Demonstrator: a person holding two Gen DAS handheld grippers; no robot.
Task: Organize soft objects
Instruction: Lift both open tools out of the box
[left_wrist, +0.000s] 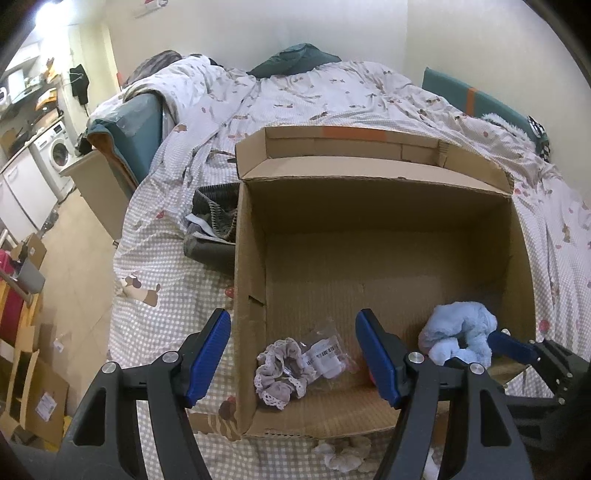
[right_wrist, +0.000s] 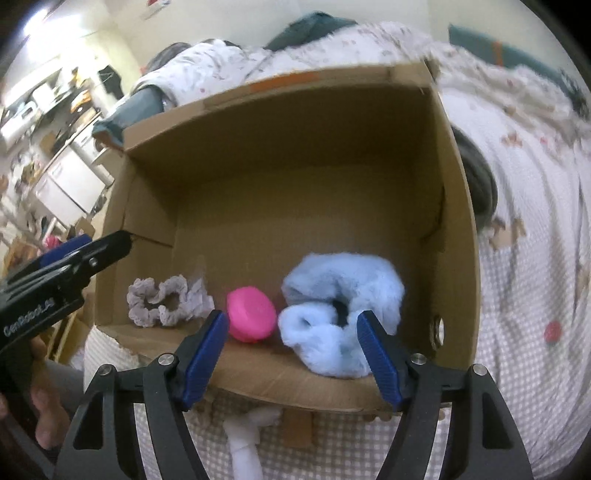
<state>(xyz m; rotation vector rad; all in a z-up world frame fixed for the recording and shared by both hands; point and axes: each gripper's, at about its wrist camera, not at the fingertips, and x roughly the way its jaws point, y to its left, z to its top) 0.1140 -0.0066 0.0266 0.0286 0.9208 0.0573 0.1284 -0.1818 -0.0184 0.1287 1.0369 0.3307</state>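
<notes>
Left gripper (left_wrist: 293, 356): blue pads spread wide, nothing clamped between them. Its left finger hangs outside the left wall of the cardboard box (left_wrist: 251, 236); its right finger is inside the box, above the floor near the front edge.

Between those fingers, on the box floor by the front-left corner, lies a grey lace-trimmed scrunchie (left_wrist: 279, 373). A small clear plastic packet (left_wrist: 328, 352) with a barcode label lies just beside it, on its right. Neither pad touches either item.

Right gripper (right_wrist: 291, 354): pads released, standing wide, holding nothing. Both fingertips sit over the front edge of the box (right_wrist: 458, 206).

A fluffy light-blue scrunchie (right_wrist: 341, 314) lies on the box floor near the front-right corner, partly behind the right pad and reaching into the gap. The picture does not settle whether that pad touches it. A pink round object (right_wrist: 251, 314) lies on the floor just left of the blue scrunchie, close behind the left pad. In this view the grey scrunchie (right_wrist: 162, 301) sits further left, toward the front-left corner, outside the right gripper's fingers.

The box rests on a bed with a checked, patterned cover (left_wrist: 166, 295). Some pale soft pieces (left_wrist: 343, 454) lie on the cover just outside the box's front wall.

A hand (right_wrist: 48, 410) shows at the lower left of the right wrist view, behind the left gripper's body.
</notes>
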